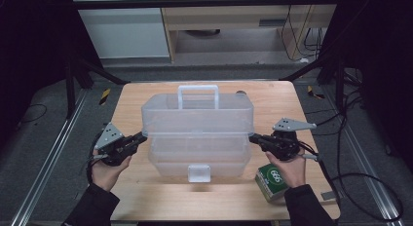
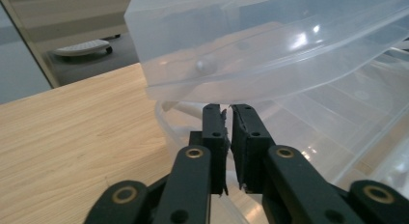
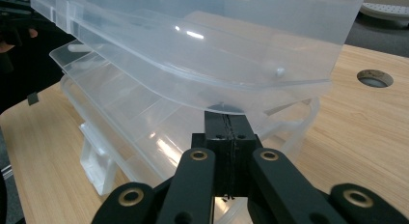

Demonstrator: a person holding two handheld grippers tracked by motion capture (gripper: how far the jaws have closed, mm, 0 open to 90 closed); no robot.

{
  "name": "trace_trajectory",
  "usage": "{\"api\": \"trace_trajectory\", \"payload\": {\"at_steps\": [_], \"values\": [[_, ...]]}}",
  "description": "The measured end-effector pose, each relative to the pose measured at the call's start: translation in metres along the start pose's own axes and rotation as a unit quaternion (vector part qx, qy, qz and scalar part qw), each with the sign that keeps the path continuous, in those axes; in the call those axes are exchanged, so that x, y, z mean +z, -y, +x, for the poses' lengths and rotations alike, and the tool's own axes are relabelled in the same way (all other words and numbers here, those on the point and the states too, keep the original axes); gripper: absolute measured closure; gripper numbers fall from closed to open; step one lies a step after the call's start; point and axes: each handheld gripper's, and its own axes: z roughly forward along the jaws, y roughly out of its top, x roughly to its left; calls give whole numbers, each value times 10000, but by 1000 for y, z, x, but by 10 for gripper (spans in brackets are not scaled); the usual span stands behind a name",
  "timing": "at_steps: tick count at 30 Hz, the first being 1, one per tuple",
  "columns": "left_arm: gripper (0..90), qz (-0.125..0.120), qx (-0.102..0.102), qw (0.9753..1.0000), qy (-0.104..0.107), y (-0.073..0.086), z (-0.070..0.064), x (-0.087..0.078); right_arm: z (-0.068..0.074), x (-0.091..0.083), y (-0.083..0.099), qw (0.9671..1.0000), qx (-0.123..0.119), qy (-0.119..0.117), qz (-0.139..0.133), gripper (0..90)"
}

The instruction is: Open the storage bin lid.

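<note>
A clear plastic toolbox point(image 1: 197, 158) stands in the middle of the wooden table point(image 1: 146, 197). Its lid point(image 1: 197, 116), with a handle point(image 1: 197, 95) on top, is raised off the base. My left gripper point(image 1: 141, 136) touches the box's left end; its jaws point(image 2: 226, 108) are all but closed, with nothing between them, tips just under the lid's rim point(image 2: 270, 45). At the right end my right gripper point(image 1: 253, 138) is shut, its tips point(image 3: 225, 115) pressed under the lid's edge point(image 3: 217, 45), above the base point(image 3: 144, 132).
A green packet point(image 1: 272, 181) lies at the table's front right, by the right hand. The box's front latch point(image 1: 199, 173) hangs down, unfastened. A round hole point(image 3: 374, 78) is cut in the tabletop behind the box. Dark frame bars and cables surround the table.
</note>
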Motion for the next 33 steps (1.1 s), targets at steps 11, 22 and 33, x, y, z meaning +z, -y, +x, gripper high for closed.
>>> {"api": "trace_trajectory", "payload": {"at_steps": [11,22,33], "values": [[572,-105,273,9988,-390,5,1,4,0,1,0,10000,-35,19,36,900],[564,-250,501,9979,-328,-5,-2,14,1,2,-1,10000,-23,18,61,900],[619,-321,493,9975,-384,-7,-2,17,1,2,-1,10000,-47,-2,65,899]]}}
